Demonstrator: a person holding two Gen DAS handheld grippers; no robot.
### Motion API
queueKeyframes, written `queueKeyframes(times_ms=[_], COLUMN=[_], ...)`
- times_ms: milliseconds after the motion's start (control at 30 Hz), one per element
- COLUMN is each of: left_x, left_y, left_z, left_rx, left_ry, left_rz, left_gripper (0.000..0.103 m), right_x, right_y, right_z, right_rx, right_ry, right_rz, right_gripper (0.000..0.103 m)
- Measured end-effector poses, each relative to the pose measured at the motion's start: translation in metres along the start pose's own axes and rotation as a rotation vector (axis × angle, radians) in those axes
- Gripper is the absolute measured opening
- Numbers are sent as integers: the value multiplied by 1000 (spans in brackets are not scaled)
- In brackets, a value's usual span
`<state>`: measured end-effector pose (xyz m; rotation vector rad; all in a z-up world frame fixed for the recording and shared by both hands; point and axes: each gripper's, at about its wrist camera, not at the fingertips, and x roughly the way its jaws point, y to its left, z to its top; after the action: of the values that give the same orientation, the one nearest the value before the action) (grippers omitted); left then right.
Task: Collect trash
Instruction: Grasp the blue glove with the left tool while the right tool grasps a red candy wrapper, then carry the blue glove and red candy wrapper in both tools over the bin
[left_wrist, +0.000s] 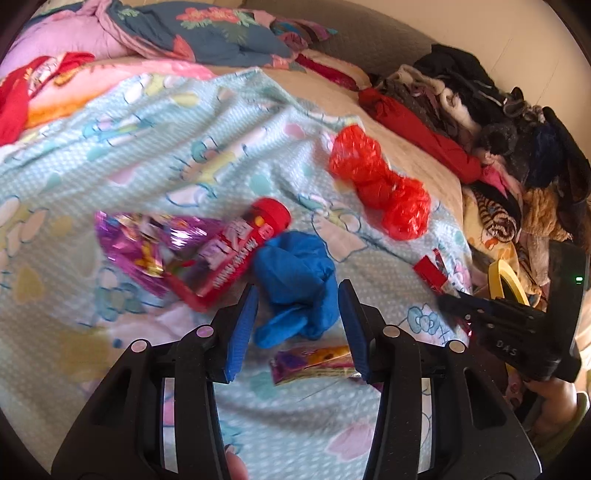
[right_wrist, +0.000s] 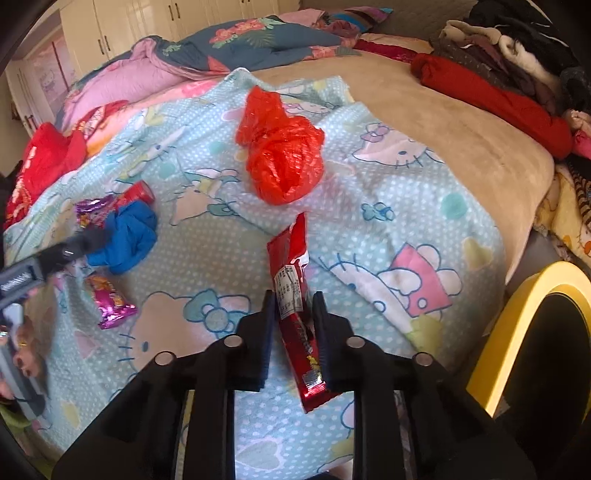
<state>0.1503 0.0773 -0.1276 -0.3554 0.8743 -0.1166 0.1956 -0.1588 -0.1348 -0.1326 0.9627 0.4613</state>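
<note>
Two grippers work over a bed with a Hello Kitty blanket (right_wrist: 388, 206).

The right gripper (right_wrist: 293, 299) has squeezed onto a long red snack wrapper (right_wrist: 291, 280). Its jaws are almost shut, with the wrapper pinched between them. The wrapper sits just below the crumpled red plastic bag (right_wrist: 280, 155), in the middle of the blanket.

The left gripper (left_wrist: 297, 295) is around a balled-up blue glove (left_wrist: 295, 273). The blue pads (left_wrist: 245, 325) sit on each side of it, partly closed, but I cannot tell if they press it yet. The glove lies to the left of the red plastic bag (left_wrist: 376, 184), right beside a red candy tube (left_wrist: 236, 254) and a shiny purple wrapper (left_wrist: 140, 240). A small purple and yellow wrapper (left_wrist: 314, 363) lies just under the gripper.

To do this well, I think the left gripper should squeeze the fat middle of the glove, not a floppy finger, so it does not slip out. It should grab only the glove, not the blanket. The right one should lift the thin wrapper slowly and straight up, so it does not slide away. The yellow-rimmed bin (right_wrist: 517, 332) at the right edge of the bed looks like the place to drop things.

The red tube has big white letters, but they are too blurry to read. The wrapper has a white label with tiny print I cannot read. The right gripper (left_wrist: 454, 301) body shows "DAS".
</note>
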Motion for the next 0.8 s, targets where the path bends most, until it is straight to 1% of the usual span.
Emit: queueKeyframes(times_ms=[100,133,267,300,333,433,633,800], left_x=[11,14,22,23,24,23,9,-4], left_y=[-4,-6,-10,-9,-10,-11,-26,-42], left_z=[-2,-2,1,1,2,5,10,14], left_rx=[-17,-22,-22,-24,-24,-28,1,26], left_ry=[23,27,27,28,29,25,-23,-57], left_rz=[22,35,64,67,73,65,41,12], left_gripper=[38,38,37,34,26,15,13,13], right_x=[-5,-8,-18,-21,-24,-34,-53,-62], right_y=[4,5,11,12,12,14,7,3], right_z=[0,-1,0,-1,-1,-2,0,0], right_rx=[1,9,24,34,42,52,73,81], right_ry=[-12,-20,-45,-52,-58,-80,-133,-158], right_rz=[57,88,152,172,184,204,230,241], right_gripper=[12,12,12,12,12,12,12,12])
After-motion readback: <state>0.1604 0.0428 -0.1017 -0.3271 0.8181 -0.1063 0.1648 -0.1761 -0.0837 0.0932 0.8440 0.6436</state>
